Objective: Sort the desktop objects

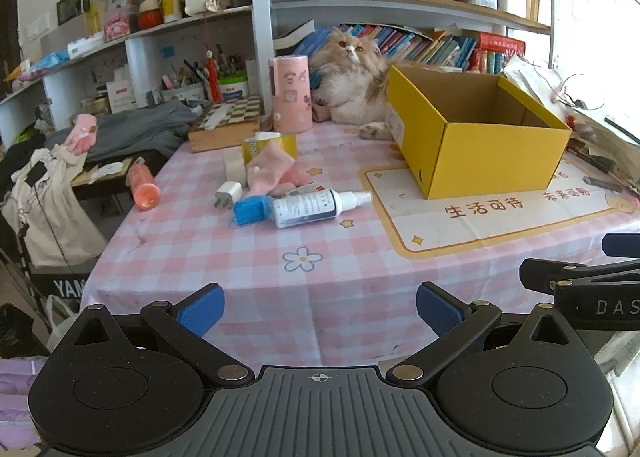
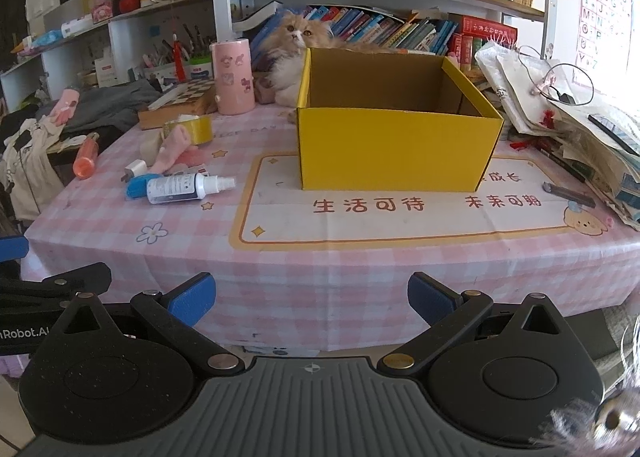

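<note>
Both the left gripper (image 1: 320, 309) and right gripper (image 2: 311, 299) are held spread wide and empty at the bottom of the frames. The white spray bottle (image 1: 316, 207) is seen lying at mid-left, well apart from them, beside the yellow box (image 2: 394, 125) at centre-right.

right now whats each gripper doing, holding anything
left gripper: open, nothing between the jaws, short of the table edge.
right gripper: open, nothing between the jaws, short of the table edge.
</note>
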The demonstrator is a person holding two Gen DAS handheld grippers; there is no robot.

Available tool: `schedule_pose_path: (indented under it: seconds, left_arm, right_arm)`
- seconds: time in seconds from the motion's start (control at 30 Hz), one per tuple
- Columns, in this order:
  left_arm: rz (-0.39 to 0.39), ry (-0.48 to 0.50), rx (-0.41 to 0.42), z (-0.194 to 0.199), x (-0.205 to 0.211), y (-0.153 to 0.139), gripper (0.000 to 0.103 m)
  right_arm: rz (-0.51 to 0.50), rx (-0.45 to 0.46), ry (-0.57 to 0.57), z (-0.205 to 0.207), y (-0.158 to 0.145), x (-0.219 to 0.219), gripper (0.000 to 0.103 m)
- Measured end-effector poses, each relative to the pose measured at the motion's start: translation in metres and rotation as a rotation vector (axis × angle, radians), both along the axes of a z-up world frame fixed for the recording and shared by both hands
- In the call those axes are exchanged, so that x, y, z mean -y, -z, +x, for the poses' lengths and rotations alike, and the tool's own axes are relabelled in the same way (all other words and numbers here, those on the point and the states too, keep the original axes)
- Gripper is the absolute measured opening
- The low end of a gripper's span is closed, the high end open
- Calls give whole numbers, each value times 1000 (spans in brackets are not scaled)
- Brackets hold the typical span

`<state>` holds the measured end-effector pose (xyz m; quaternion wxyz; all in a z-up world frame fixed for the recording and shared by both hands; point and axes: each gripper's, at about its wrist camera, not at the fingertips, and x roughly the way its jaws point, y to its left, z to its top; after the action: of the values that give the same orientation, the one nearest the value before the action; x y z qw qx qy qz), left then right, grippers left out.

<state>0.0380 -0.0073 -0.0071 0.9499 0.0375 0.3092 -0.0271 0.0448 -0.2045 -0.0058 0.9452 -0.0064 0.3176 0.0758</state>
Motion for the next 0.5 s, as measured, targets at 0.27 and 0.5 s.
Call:
schedule_pose_path:
  seconds: [0.27, 0.5]
  left_arm:
    - [-20, 5, 7, 5, 0, 1, 103]
    - [-43, 2, 10, 6, -2, 0, 103]
  right_arm:
    - [-24, -13, -6, 8, 0, 2, 103]
    - [-58, 16, -12, 5, -4, 0, 103]
